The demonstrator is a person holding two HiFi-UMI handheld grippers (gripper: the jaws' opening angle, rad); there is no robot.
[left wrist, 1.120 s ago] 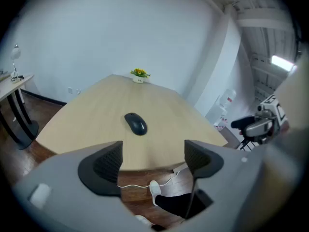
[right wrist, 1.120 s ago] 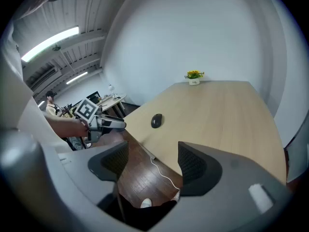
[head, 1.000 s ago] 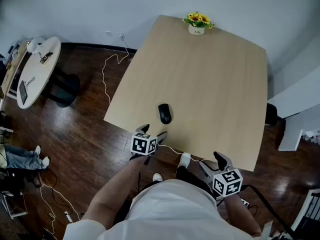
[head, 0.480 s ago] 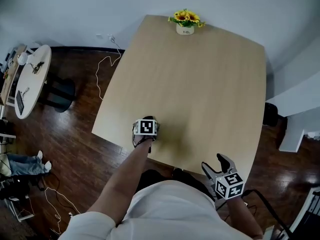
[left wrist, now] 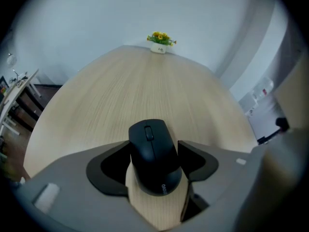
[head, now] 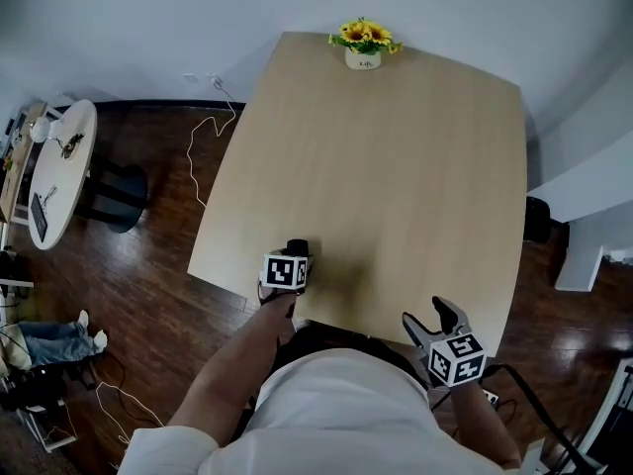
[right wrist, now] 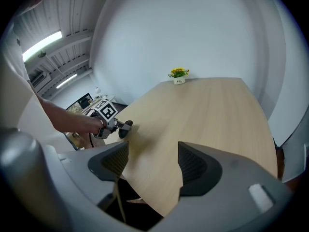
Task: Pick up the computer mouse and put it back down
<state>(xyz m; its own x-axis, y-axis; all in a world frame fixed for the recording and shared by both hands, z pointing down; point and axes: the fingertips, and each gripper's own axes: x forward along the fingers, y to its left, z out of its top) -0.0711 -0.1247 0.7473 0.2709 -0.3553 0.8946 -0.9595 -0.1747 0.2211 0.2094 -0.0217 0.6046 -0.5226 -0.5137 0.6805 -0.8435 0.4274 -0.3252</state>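
A black computer mouse point(left wrist: 153, 153) lies on the light wooden table point(head: 396, 166) near its front left edge. My left gripper point(left wrist: 154, 157) points steeply down over it. Its jaws are closing, and both dark pads point(left wrist: 113, 166) lie against the mouse's sides. In the head view only the mouse's tip point(head: 297, 247) shows past the left gripper point(head: 293, 261) and its marker cube. The right gripper view shows the mouse point(right wrist: 122, 128) small at the left. My right gripper point(head: 427, 317) hangs at the table's front right edge, jaws open and empty point(right wrist: 153, 161).
A small white pot of yellow flowers point(head: 363, 43) stands at the table's far edge. On the dark wooden floor to the left are a round white side table point(head: 54, 161) and a white cable point(head: 203, 146). White furniture point(head: 584, 236) stands at the right.
My left gripper went forward from the table's front edge and came down over the mouse, which it now mostly hides in the head view. The right gripper shifted slightly.
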